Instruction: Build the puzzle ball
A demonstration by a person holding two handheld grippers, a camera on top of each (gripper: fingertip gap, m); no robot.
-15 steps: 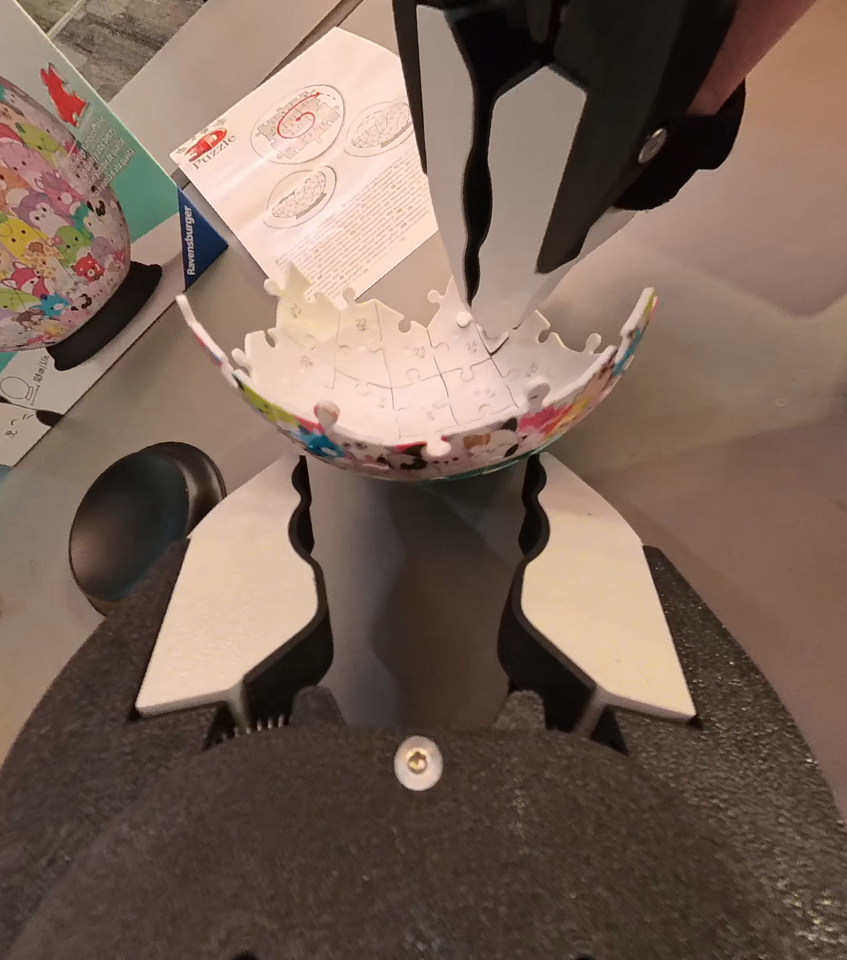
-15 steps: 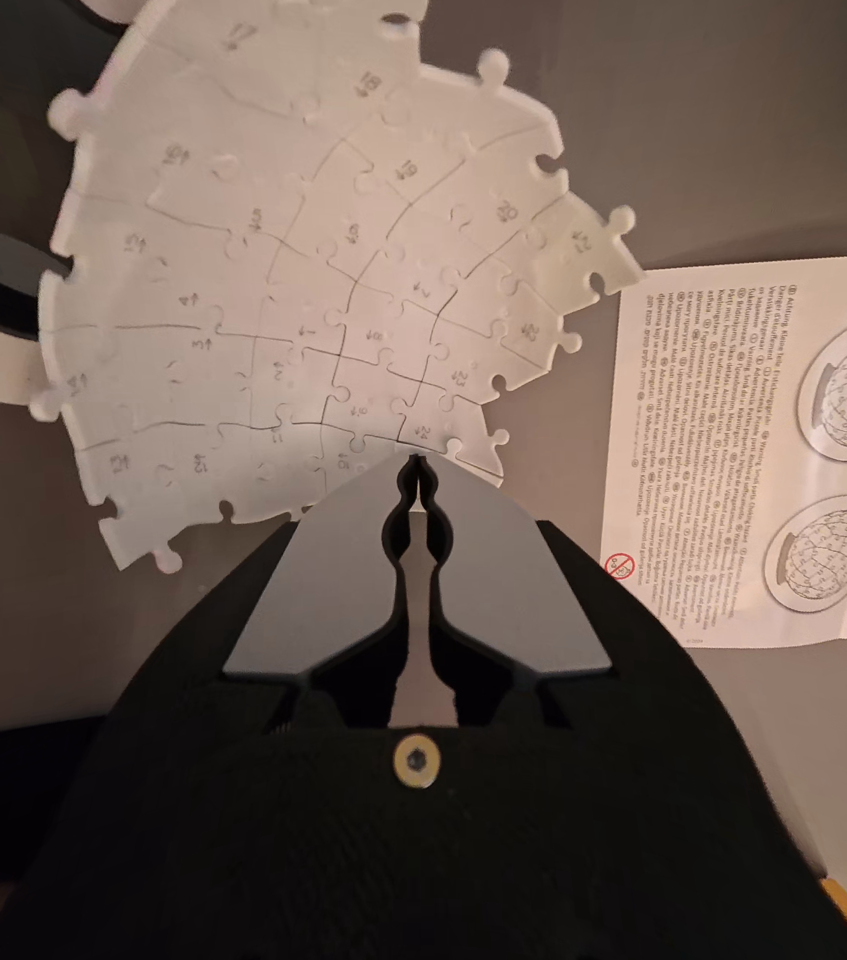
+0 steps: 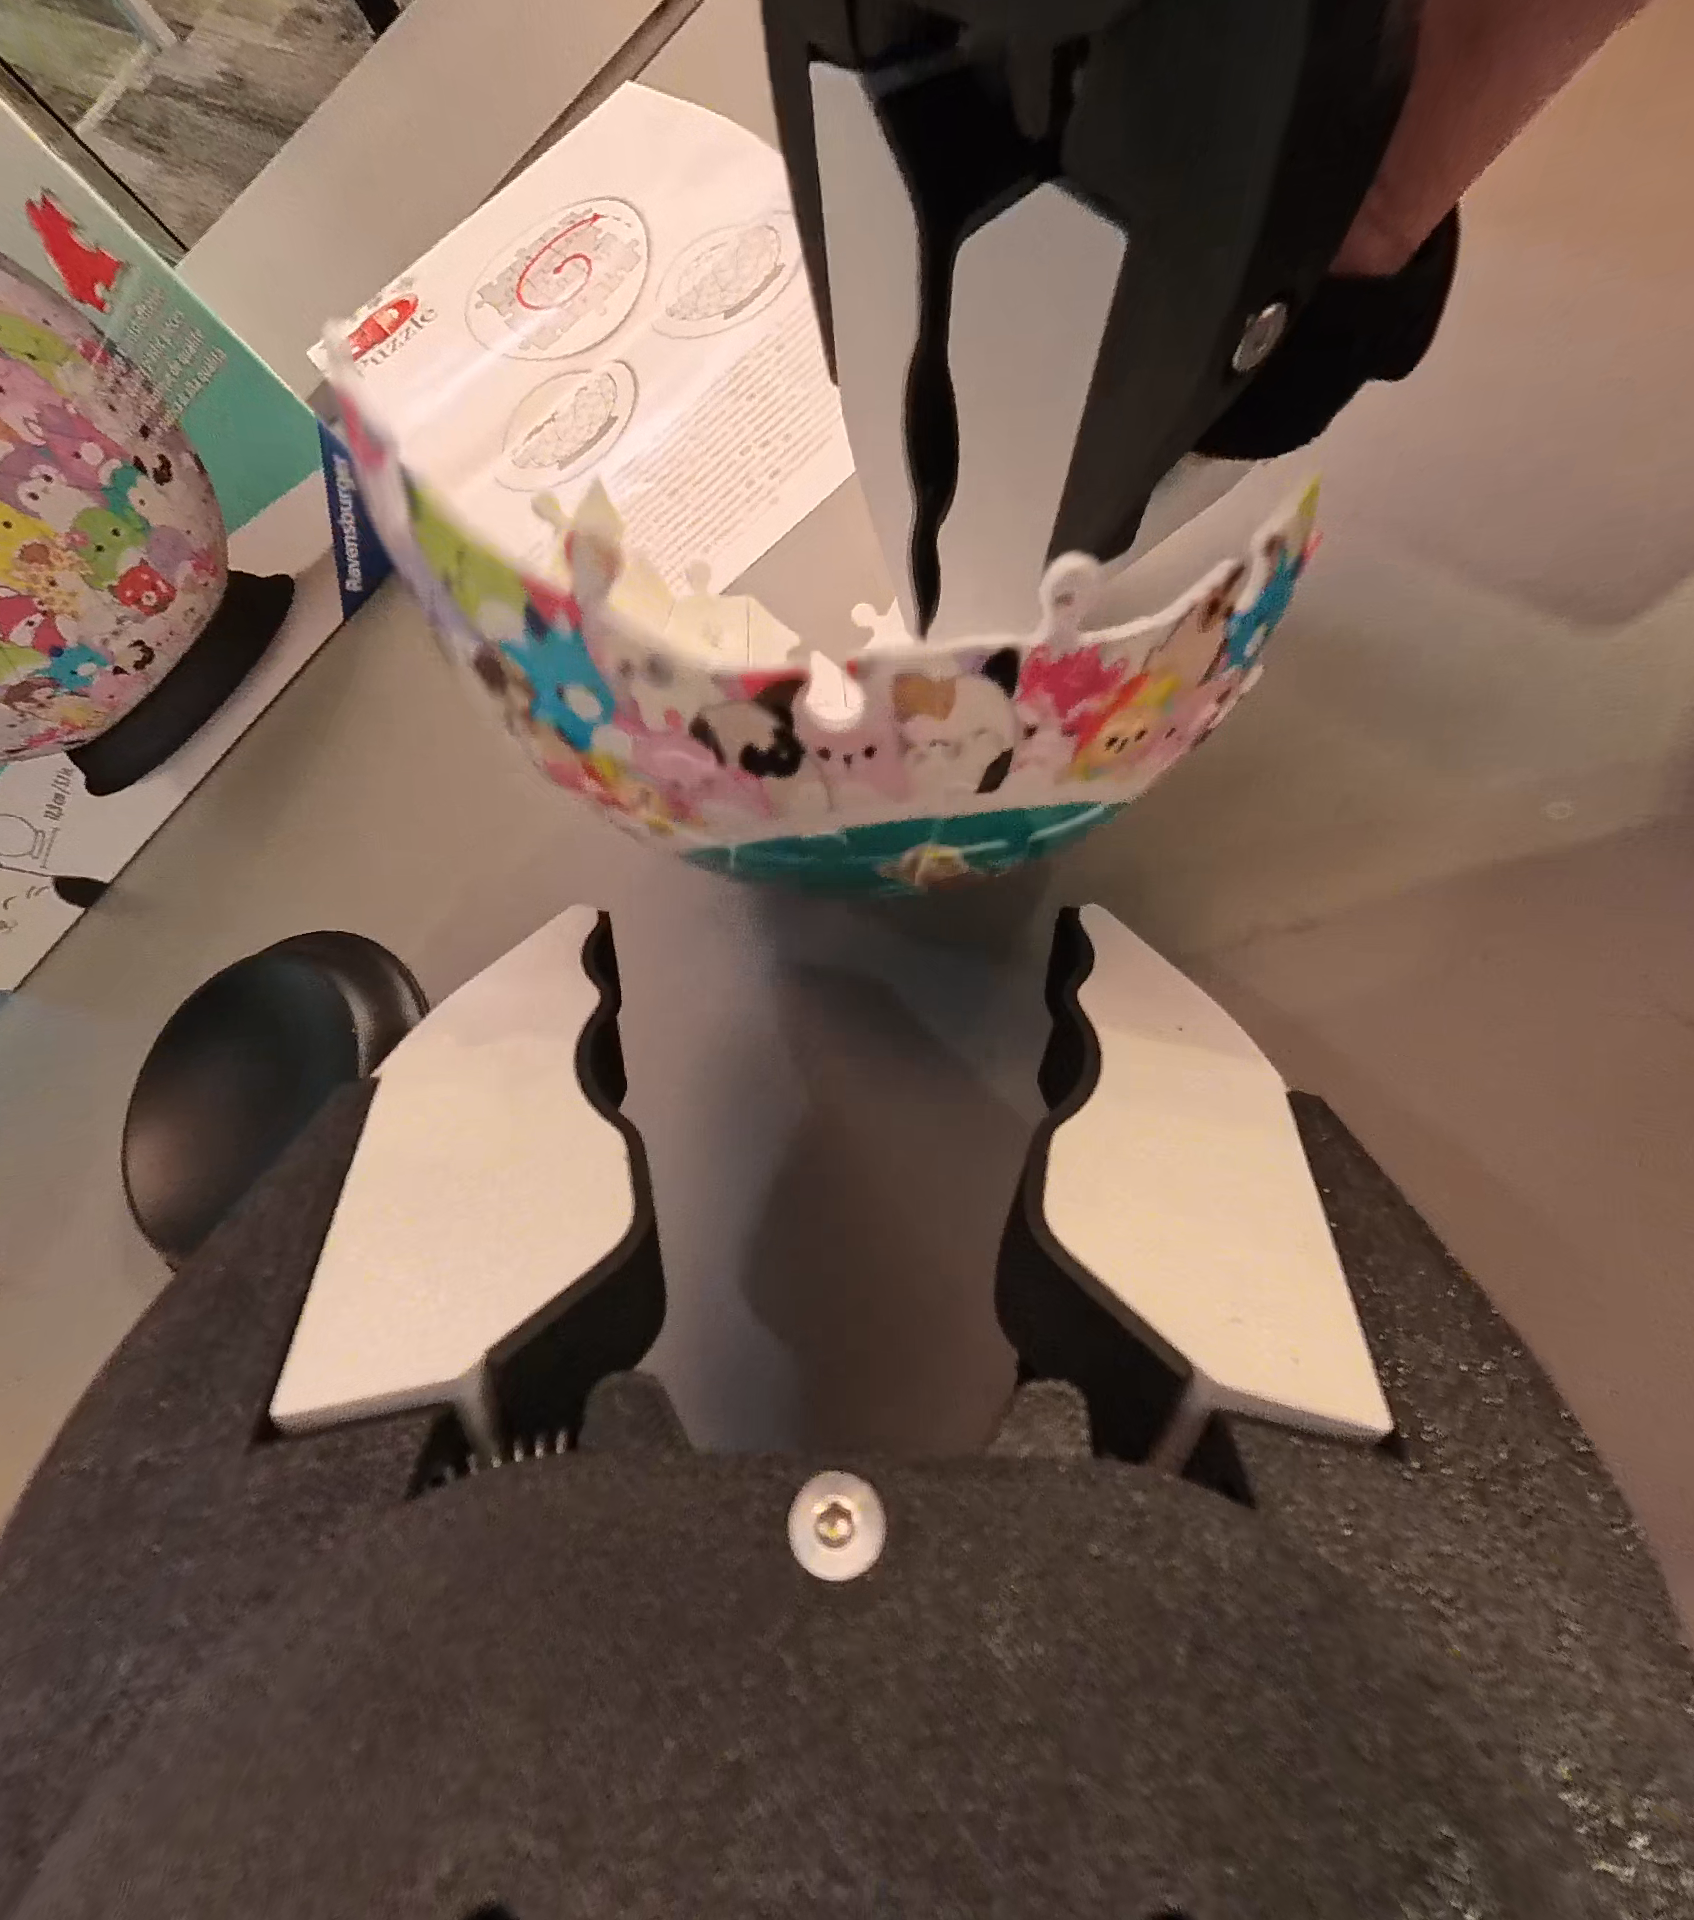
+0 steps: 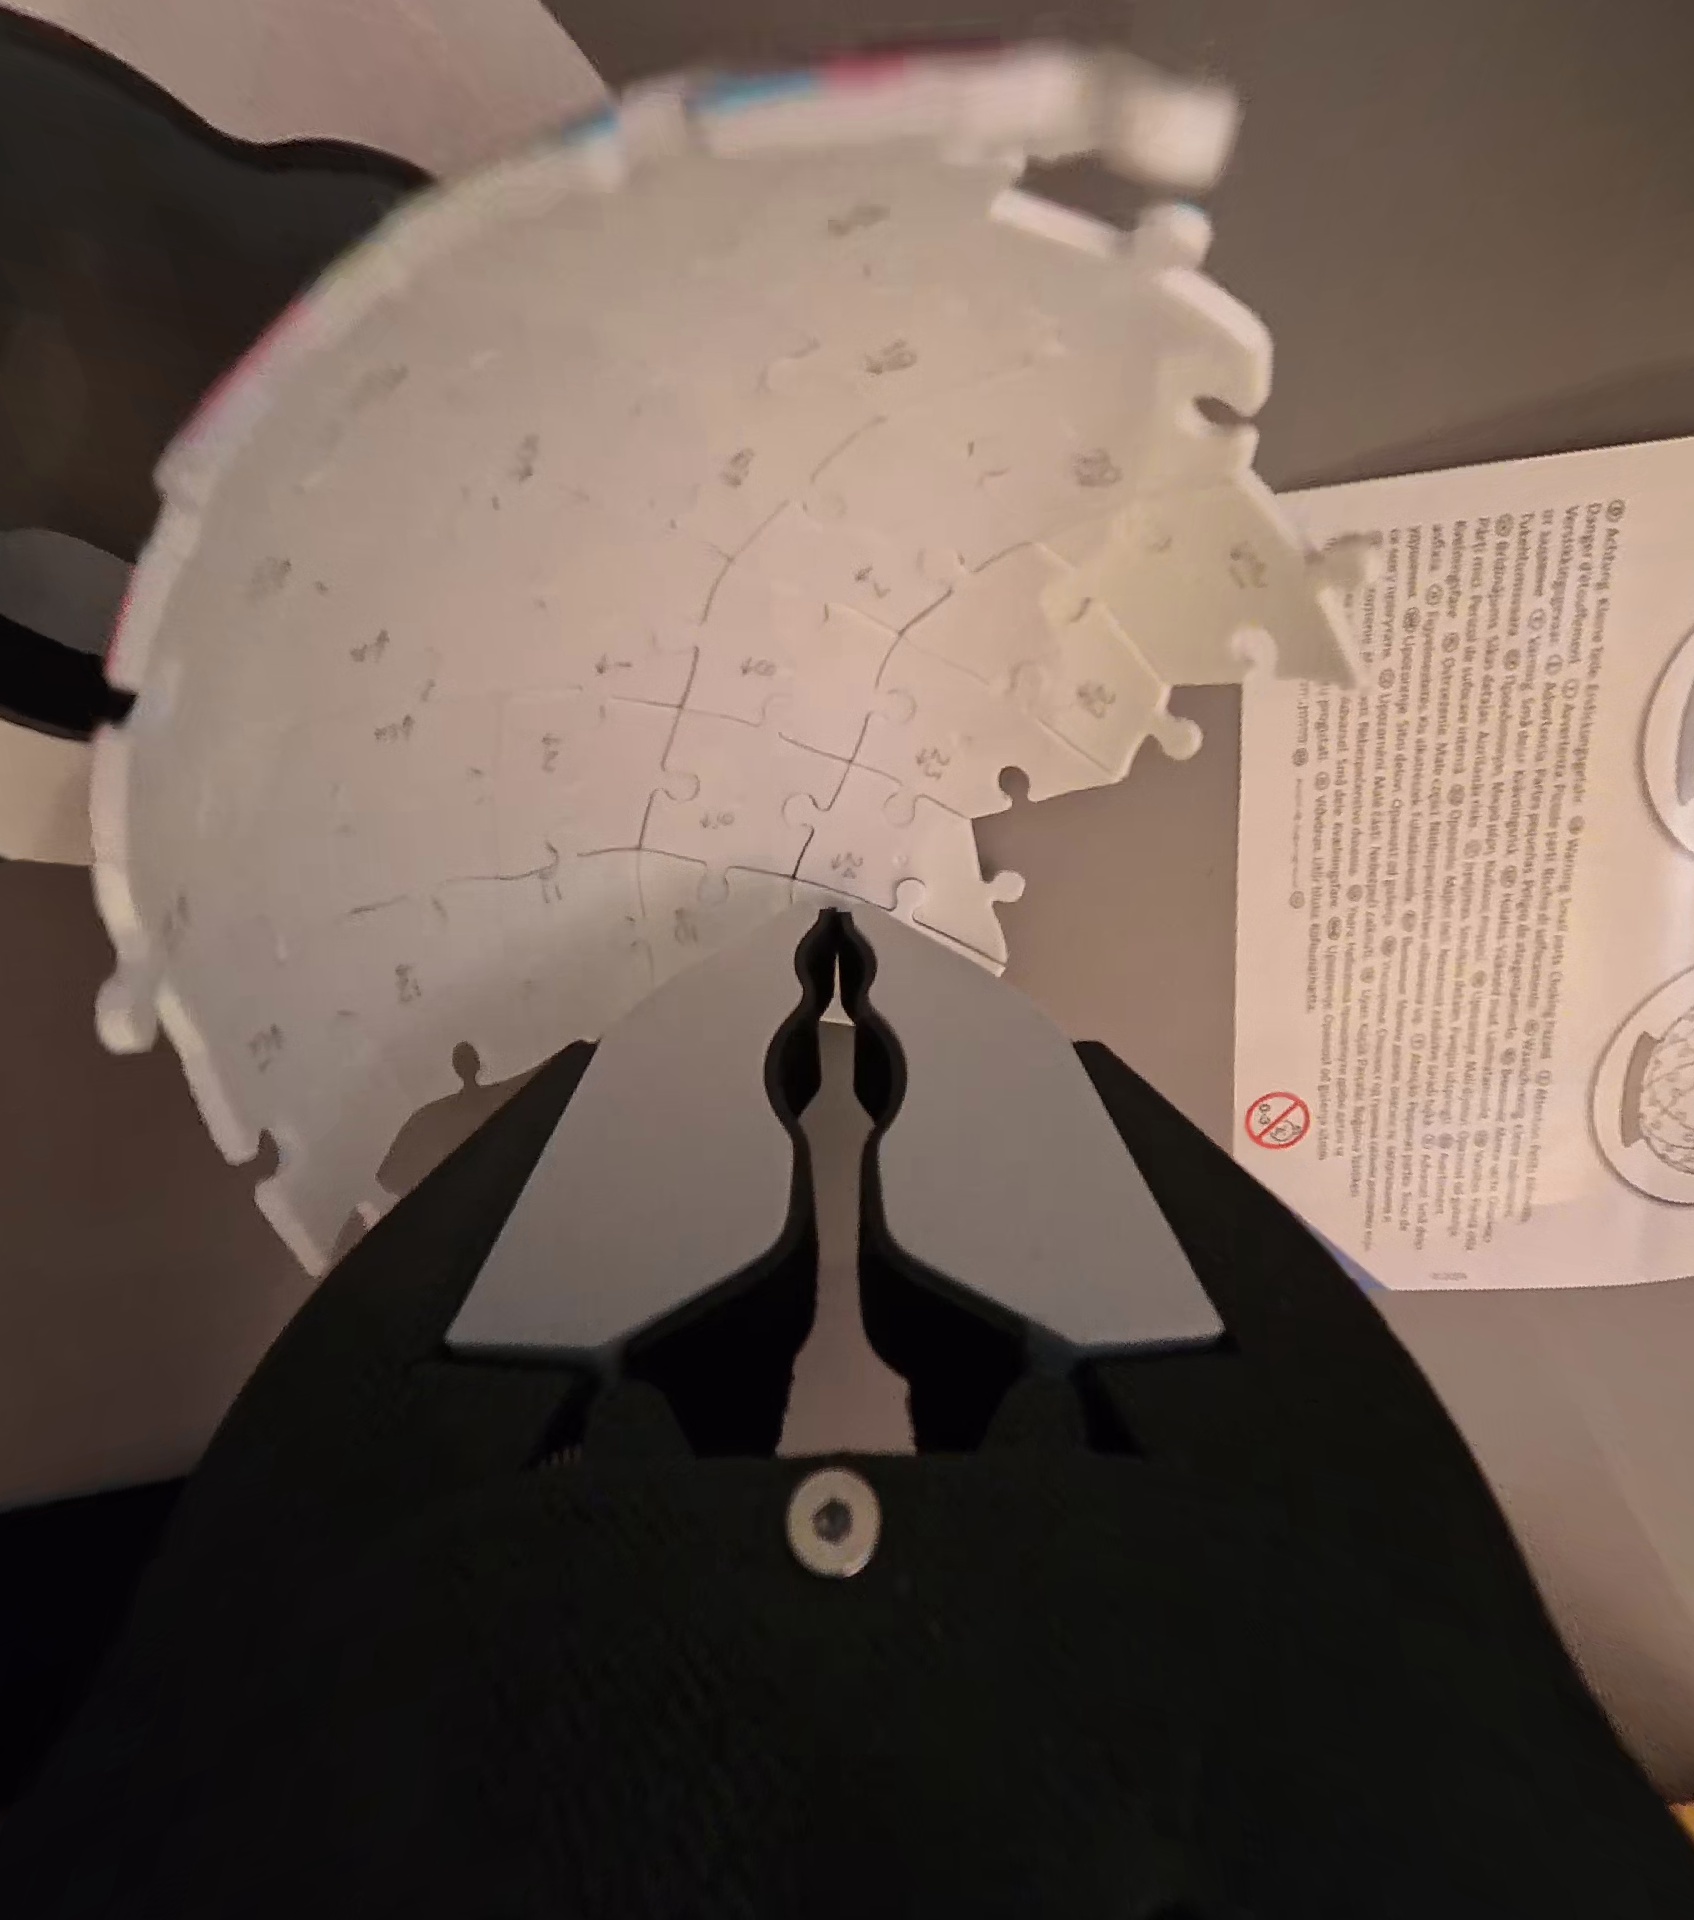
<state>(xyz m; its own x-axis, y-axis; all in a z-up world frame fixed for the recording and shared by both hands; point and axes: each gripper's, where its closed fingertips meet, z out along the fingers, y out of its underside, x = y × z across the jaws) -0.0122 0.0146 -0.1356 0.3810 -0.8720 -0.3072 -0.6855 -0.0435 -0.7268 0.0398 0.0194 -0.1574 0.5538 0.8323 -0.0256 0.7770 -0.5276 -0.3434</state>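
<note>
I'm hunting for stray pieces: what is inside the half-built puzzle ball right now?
Inside the puzzle ball shell only its white numbered backs show, no loose piece. The right hand-held gripper, shut on the near rim, covers the strip beneath its fingers.

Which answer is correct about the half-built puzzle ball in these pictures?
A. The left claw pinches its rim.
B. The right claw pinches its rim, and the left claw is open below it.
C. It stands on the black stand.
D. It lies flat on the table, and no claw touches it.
B: the right claw is closed on the rim of the puzzle ball, while the left claw is wide open and apart from it.
</note>
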